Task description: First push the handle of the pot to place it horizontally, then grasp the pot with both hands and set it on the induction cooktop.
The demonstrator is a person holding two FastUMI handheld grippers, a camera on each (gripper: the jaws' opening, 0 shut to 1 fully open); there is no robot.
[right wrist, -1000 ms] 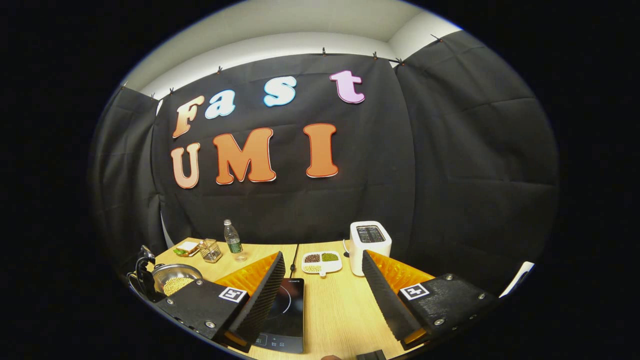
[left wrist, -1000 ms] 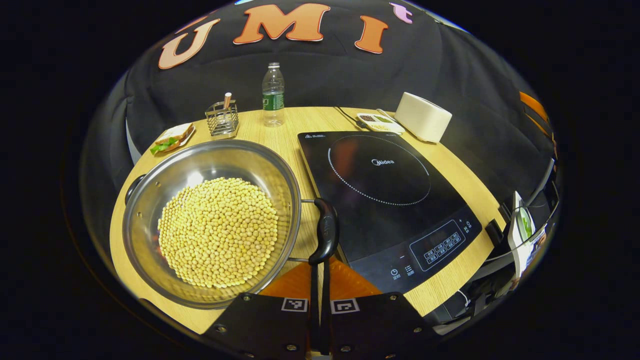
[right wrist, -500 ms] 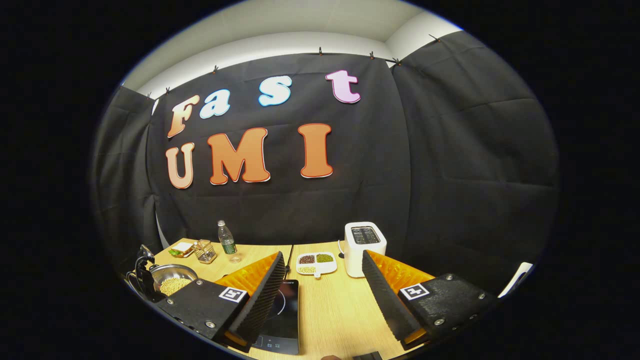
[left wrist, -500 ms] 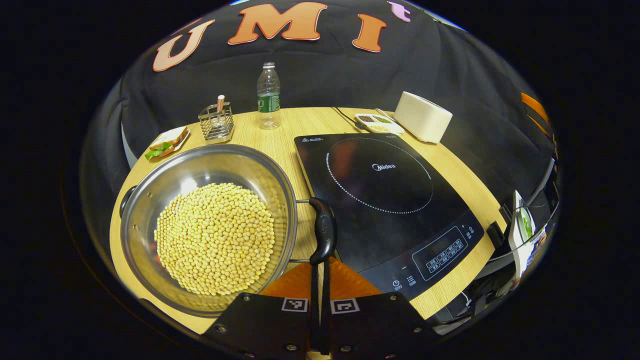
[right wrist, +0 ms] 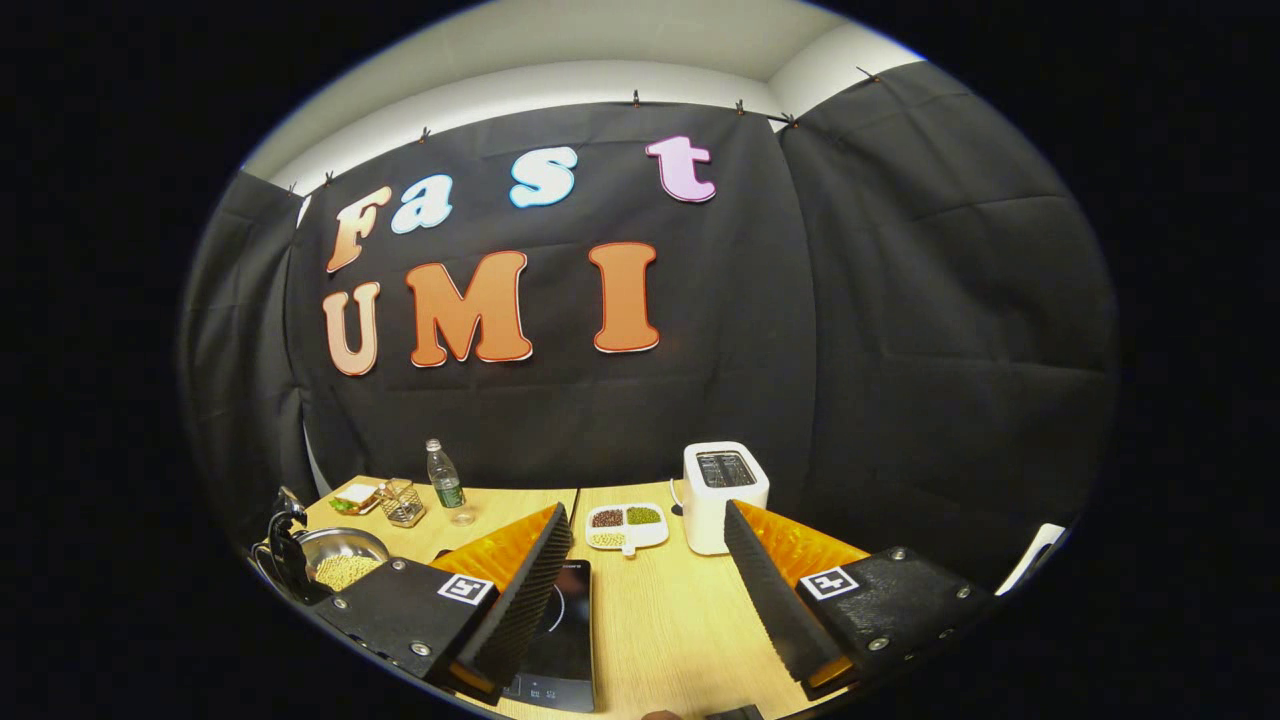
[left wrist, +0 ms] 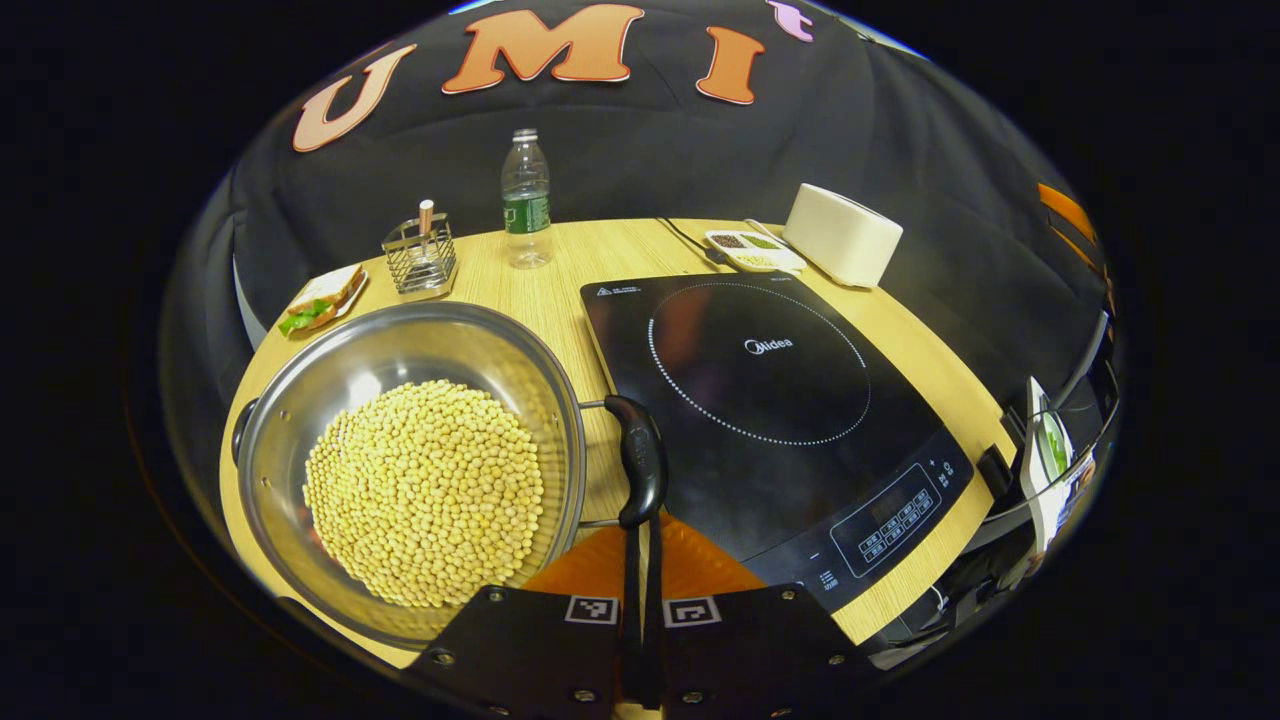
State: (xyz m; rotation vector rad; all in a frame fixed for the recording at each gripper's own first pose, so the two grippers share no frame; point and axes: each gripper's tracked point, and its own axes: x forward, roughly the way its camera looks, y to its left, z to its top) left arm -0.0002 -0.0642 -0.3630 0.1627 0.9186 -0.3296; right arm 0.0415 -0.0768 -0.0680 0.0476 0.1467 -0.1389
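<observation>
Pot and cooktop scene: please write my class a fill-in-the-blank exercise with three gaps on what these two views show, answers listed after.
1. The steel pot is filled with yellow ____.
2. The left tongs are ____, their tips at the pot's black handle.
3. The pot stands on the wooden table, beside the induction cooktop, not on it; the right tongs are ____ and hold nothing.

Missing words: beans; shut; open
</observation>
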